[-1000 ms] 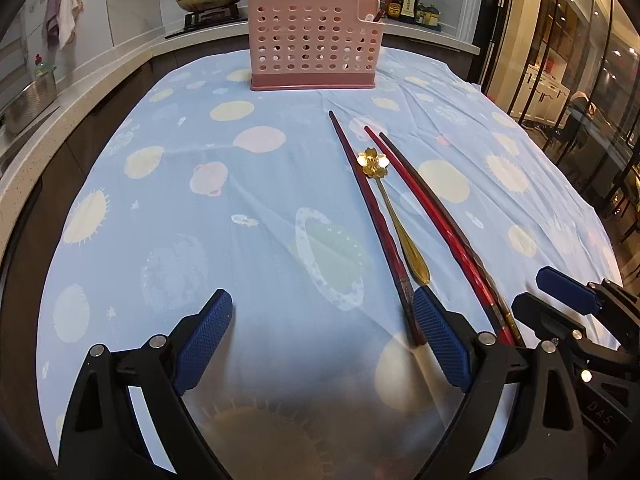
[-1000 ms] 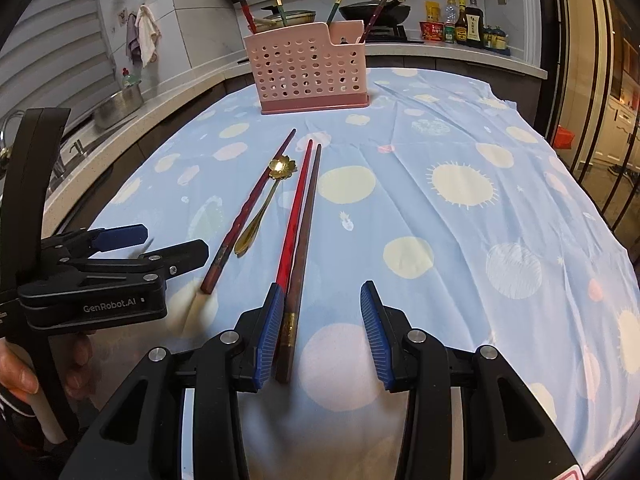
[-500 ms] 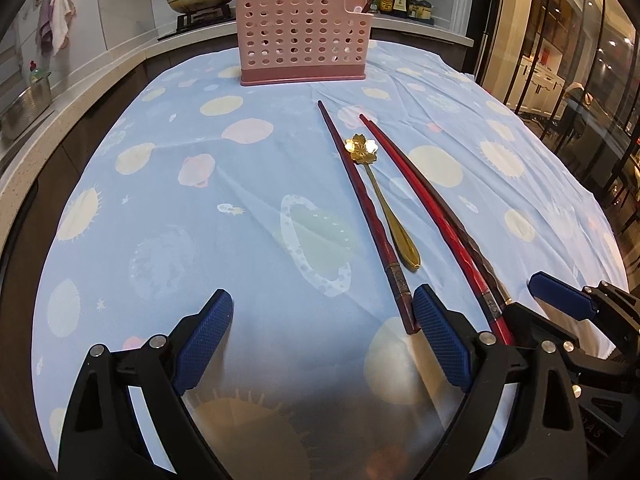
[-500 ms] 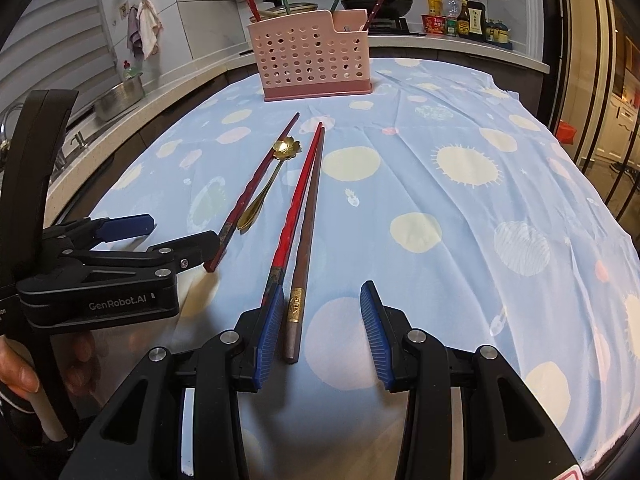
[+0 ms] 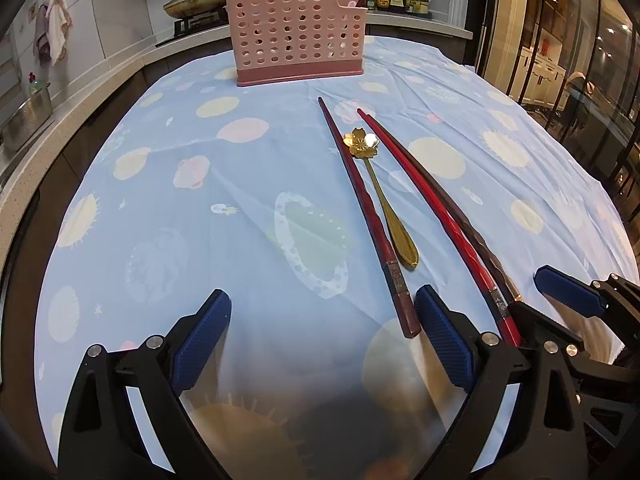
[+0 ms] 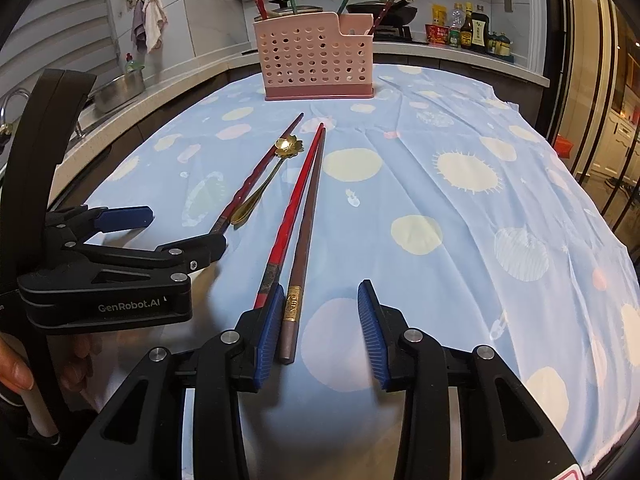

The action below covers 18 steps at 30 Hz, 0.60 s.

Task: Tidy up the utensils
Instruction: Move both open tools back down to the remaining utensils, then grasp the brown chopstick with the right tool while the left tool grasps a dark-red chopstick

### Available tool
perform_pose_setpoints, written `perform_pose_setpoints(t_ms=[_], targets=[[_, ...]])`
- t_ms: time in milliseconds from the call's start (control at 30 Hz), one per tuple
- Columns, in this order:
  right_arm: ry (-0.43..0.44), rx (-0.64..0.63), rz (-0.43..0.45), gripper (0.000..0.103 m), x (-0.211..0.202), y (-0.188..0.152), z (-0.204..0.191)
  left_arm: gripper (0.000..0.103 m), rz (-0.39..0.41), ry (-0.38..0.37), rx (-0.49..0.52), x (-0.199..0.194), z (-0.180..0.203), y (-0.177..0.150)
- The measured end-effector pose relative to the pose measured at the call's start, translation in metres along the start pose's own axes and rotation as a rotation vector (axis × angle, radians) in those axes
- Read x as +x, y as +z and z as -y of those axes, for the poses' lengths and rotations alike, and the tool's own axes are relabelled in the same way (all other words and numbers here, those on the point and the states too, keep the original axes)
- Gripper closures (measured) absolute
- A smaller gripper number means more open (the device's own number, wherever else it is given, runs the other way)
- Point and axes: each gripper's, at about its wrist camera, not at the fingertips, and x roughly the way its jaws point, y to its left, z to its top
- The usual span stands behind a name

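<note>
The right hand-held gripper (image 6: 320,326) hangs released over the near end of the brown chopstick (image 6: 306,236), which lies between its pads untouched. Its jaws have just been closing a little. The bright red chopstick (image 6: 294,208) lies just beside the brown one, its butt hidden behind the gripper's left pad (image 6: 270,330). If the jaws close from here, that pad may ride onto the red stick, nudge both askew, or pinch two at once.

The left hand-held gripper (image 5: 322,338) is wide open and empty over the tabletop (image 5: 168,208). The dark red chopstick (image 5: 366,216) ends just beside its right pad, and the gold flower spoon (image 5: 380,196) lies alongside.

The pink perforated holder (image 6: 316,58) stands well apart at the far end of the cloth. Its inner compartments cannot be made out. Only the tops of the sticks already in it show.
</note>
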Motion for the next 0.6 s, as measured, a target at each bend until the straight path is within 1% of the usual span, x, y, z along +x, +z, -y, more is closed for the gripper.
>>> perform_pose_setpoints(t_ms=[100, 267, 333, 433, 500, 533, 600], targets=[[-0.011, -0.008, 0.008, 0.07, 0.0, -0.0006, -0.0008, 0.013, 0.001, -0.001, -0.001, 0.0001, -0.0001, -0.0004], [-0.013, 0.001, 0.011, 0.087, -0.0005, -0.0008, 0.0038, 0.014, 0.003, -0.004, -0.001, 0.0004, -0.0002, -0.0004], [-0.01, 0.003, 0.011, 0.09, -0.0003, -0.0007, 0.0047, 0.014, 0.004, -0.007, -0.005, 0.0004, -0.0004, -0.0004], [-0.008, 0.004, 0.011, 0.094, -0.0004, -0.0005, 0.0052, 0.018, 0.008, -0.008, -0.004, -0.0003, -0.0007, 0.001], [-0.006, 0.007, 0.011, 0.095, -0.0002, -0.0001, 0.0062, 0.028, 0.015, -0.009, 0.002, -0.002, -0.0002, 0.0011], [-0.004, 0.009, 0.01, 0.096, -0.0003, 0.0001, 0.0069, 0.031, 0.018, -0.014, 0.005, -0.0029, 0.0002, 0.0015], [0.0, 0.012, 0.009, 0.096, -0.0003, -0.0001, 0.0074, 0.044, 0.02, -0.028, 0.007, -0.0047, -0.0003, 0.0022]])
